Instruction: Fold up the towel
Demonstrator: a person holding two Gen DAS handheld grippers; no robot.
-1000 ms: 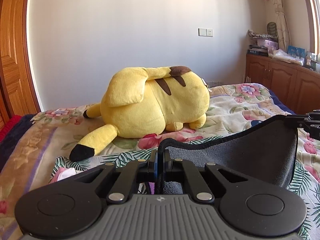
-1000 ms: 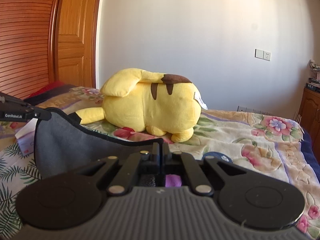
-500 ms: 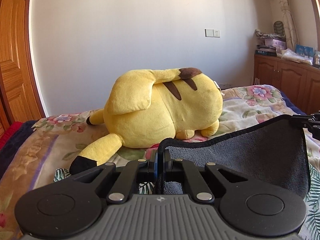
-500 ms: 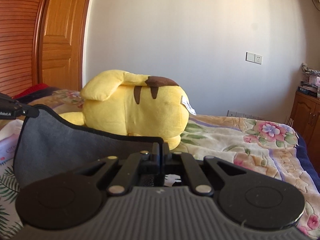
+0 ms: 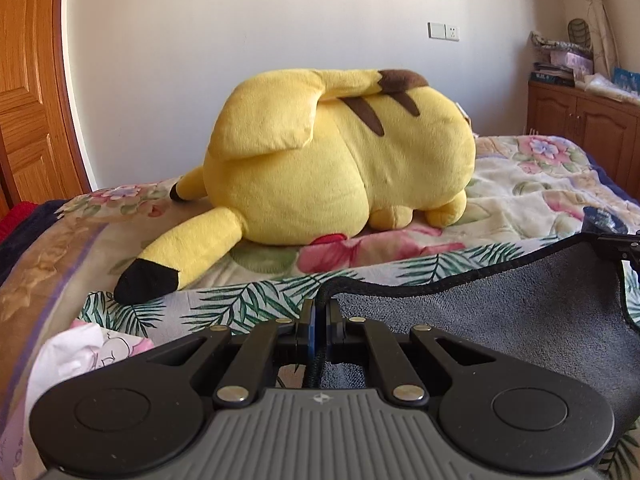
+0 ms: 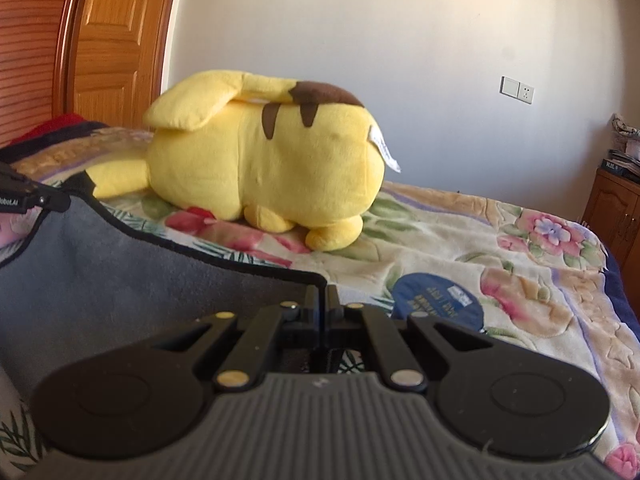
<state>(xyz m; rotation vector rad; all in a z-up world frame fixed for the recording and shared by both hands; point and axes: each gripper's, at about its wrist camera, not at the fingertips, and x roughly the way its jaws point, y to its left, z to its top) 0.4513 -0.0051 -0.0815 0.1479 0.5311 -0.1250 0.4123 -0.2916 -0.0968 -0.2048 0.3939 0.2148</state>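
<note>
Towel [image 5: 500,316], grey with a dark bound edge, hangs stretched between the two grippers above the bed [image 5: 520,184]. From the left wrist view, the left gripper [image 5: 319,308] has its fingers [image 5: 308,316] closed on one corner of the towel, the dark hem running down through the narrow slot between them. From that corner the cloth spreads toward 3 o'clock, where the right gripper [image 5: 618,246] pinches the other corner at the frame edge; the top edge sags slightly between the two holds.

From the right wrist view, the right gripper [image 6: 320,300] is clamped on its corner of the towel [image 6: 120,280], and the cloth runs toward 9 o'clock up to the left gripper [image 6: 36,198], which holds the far corner.

Beyond the towel, at 12 o'clock in both views, a yellow plush toy [image 5: 340,160] with brown stripes lies on the floral bedspread, well apart from the cloth. A round blue item [image 6: 438,296] rests on the bedspread just beside the right gripper, at 1 o'clock. White fabric [image 5: 76,352] lies at 9 o'clock near the left gripper. A wooden cabinet [image 5: 580,128] stands at 2 o'clock against the wall, and a wooden door [image 6: 116,40] at 10 o'clock.
</note>
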